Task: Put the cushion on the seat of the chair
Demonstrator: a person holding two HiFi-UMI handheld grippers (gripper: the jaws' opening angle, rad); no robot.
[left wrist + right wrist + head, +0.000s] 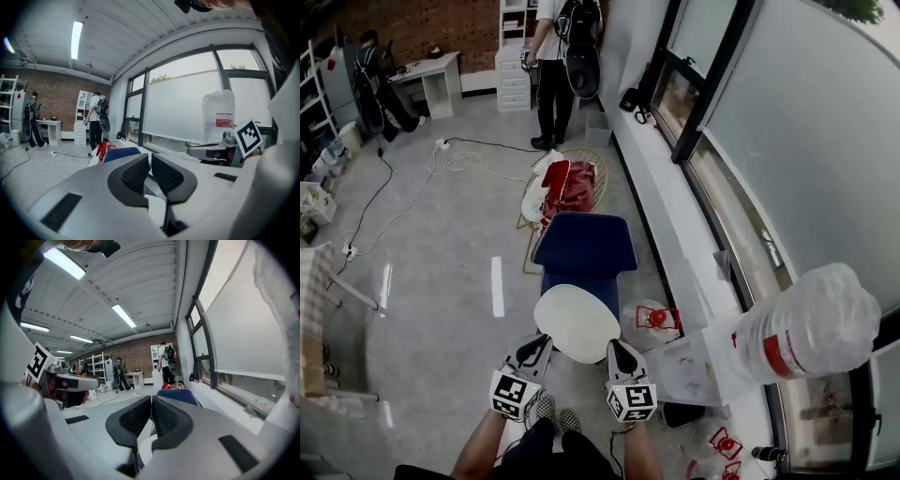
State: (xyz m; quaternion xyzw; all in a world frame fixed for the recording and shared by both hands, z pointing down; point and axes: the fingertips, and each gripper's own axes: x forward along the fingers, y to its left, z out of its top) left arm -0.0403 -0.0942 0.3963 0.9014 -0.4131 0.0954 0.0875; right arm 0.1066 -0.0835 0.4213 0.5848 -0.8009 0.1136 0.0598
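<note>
The grey floor (pixel 441 281) fills most of the head view, with a long window (pixel 797 122) running down its right side. In the middle stands the blue chair (pixel 586 246), and behind it a red bag (pixel 570 187) lies on a pale wicker seat. Near the window, at the right, we see a big clear water bottle (pixel 811 326) with a red label.

We hold the white oval cushion (pixel 577 323) between our two grippers, and from above it overlaps the near edge of the chair. We cannot tell whether it touches the seat.

The left gripper (pixel 536 345) has its jaws drawn narrow on the cushion's left rim. The right gripper (pixel 619 349) has its jaws pressed together on the right rim.
</note>
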